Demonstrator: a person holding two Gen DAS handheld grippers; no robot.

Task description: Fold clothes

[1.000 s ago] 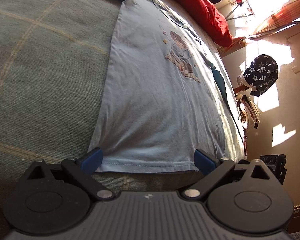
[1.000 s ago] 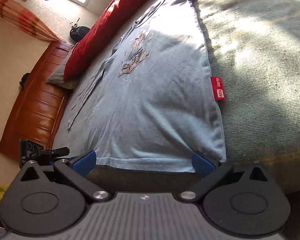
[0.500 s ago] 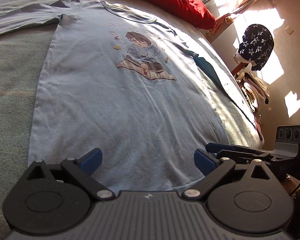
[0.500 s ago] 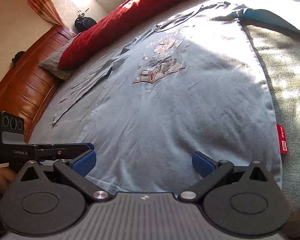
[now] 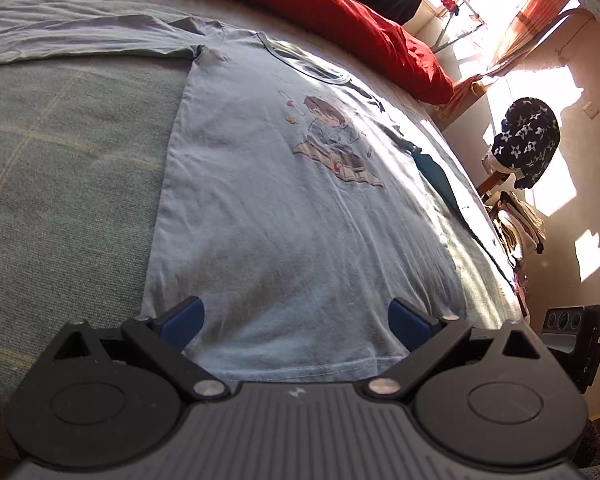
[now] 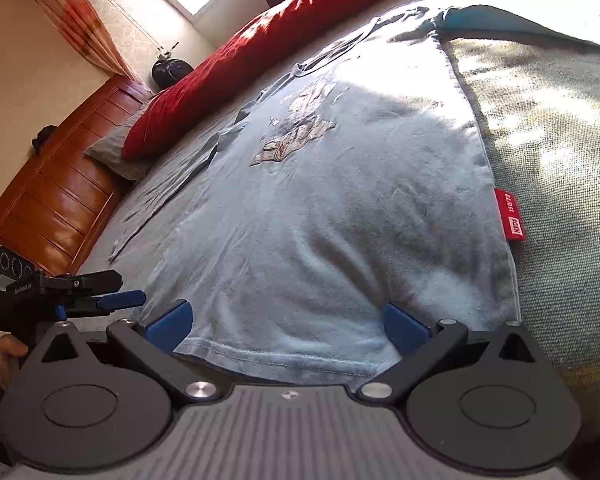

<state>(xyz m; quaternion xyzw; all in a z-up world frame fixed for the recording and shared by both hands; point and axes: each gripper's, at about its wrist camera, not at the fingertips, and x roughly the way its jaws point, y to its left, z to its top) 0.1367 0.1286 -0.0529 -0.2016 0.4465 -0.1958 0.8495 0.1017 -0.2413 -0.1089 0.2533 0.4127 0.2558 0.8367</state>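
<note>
Both tongs wide, empty: left tongs (image 5: 296,322), right tongs (image 6: 286,322) poised over shirt (image 5: 284,216) hem ahead. Risk: pinch grabs bed cover (image 5: 64,168) beneath; uneven lift skews fold.

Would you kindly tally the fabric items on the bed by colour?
Light blue: 1, the T-shirt
Red: 1, the duvet
Grey: 1, the pillow
Green-grey: 1, the blanket
Total: 4
</note>
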